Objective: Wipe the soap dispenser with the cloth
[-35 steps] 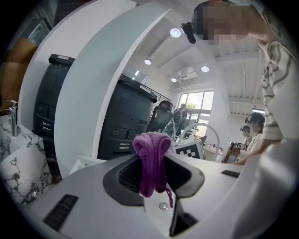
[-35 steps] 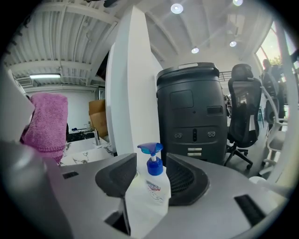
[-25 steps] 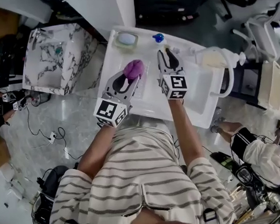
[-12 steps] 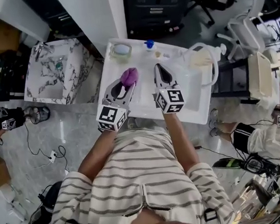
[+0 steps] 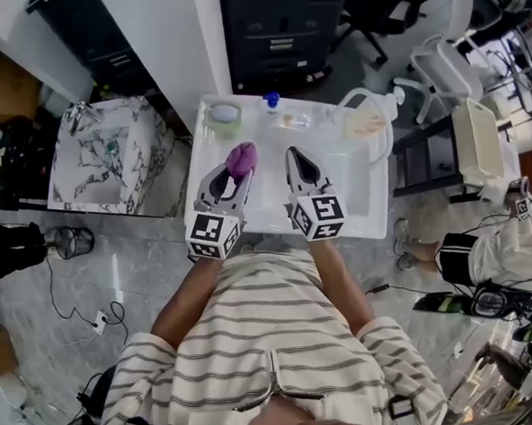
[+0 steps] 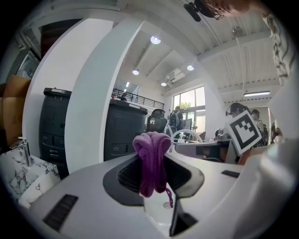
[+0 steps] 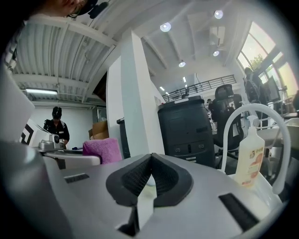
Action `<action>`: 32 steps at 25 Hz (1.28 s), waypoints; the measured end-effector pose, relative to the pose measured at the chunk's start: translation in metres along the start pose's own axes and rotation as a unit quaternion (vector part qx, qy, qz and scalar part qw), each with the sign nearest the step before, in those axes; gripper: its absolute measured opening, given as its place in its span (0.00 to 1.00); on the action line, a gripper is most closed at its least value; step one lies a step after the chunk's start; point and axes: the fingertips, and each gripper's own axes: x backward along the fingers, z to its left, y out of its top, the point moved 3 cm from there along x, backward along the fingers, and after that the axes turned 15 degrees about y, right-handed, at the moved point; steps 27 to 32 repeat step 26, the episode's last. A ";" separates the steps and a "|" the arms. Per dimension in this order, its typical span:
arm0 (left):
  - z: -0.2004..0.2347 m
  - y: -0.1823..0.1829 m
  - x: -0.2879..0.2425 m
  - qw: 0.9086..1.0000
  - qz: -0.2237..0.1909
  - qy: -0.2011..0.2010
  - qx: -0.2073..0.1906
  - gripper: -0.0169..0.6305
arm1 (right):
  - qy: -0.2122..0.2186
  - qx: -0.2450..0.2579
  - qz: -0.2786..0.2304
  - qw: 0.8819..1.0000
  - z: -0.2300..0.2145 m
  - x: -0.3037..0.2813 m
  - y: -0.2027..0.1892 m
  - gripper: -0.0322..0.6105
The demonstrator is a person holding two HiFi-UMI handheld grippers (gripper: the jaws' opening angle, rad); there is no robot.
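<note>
On the white table (image 5: 267, 205) the dispenser (image 5: 369, 121) stands upright at the far right corner. The right gripper (image 5: 299, 164), closed and empty, is nearer to it. The left gripper (image 5: 233, 171), farther away, clamps the purple cloth (image 5: 242, 157).

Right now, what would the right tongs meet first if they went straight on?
Probably the black cabinet beyond the counter, though depth is unclear; the soap dispenser stands right of the right tongs.
</note>
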 end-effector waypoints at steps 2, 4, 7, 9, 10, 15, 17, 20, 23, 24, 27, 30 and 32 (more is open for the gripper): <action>-0.004 0.001 0.002 1.000 -0.004 0.002 -0.003 0.21 | 0.002 -0.003 -0.005 1.000 0.002 0.007 0.004 0.04; -0.006 0.001 0.003 1.000 -0.007 0.005 -0.004 0.21 | 0.000 -0.004 -0.011 1.000 0.002 0.014 0.007 0.04; -0.011 -0.002 0.006 1.000 -0.008 0.005 -0.003 0.21 | -0.004 -0.004 -0.017 1.000 0.006 0.024 0.007 0.04; -0.014 -0.004 0.009 1.000 -0.007 0.005 -0.002 0.21 | -0.005 -0.004 -0.018 1.000 0.009 0.028 0.005 0.04; -0.015 -0.005 0.010 1.000 -0.006 0.007 -0.002 0.21 | -0.004 -0.005 -0.018 1.000 0.011 0.030 0.005 0.04; -0.016 -0.002 0.016 1.000 -0.012 0.024 -0.007 0.21 | -0.002 -0.005 -0.025 1.000 0.017 0.040 0.009 0.04; -0.016 -0.003 0.018 0.999 -0.014 0.028 -0.009 0.21 | -0.001 -0.005 -0.027 1.000 0.019 0.041 0.009 0.04; -0.015 -0.002 0.020 0.999 -0.015 0.030 -0.010 0.21 | 0.000 -0.006 -0.028 1.000 0.020 0.043 0.009 0.04; -0.015 -0.001 0.023 0.999 -0.015 0.030 -0.012 0.21 | 0.000 -0.009 -0.029 1.000 0.021 0.045 0.008 0.04; -0.015 -0.001 0.023 0.999 -0.016 0.030 -0.012 0.21 | 0.000 -0.009 -0.029 1.000 0.022 0.045 0.008 0.04; -0.014 -0.002 0.025 0.999 -0.017 0.031 -0.013 0.21 | 0.000 -0.010 -0.030 1.000 0.023 0.046 0.007 0.04; -0.014 -0.002 0.025 0.999 -0.017 0.031 -0.013 0.21 | 0.000 -0.010 -0.030 1.000 0.023 0.046 0.007 0.04; -0.014 -0.002 0.025 0.999 -0.017 0.031 -0.013 0.21 | 0.000 -0.010 -0.030 1.000 0.023 0.046 0.007 0.04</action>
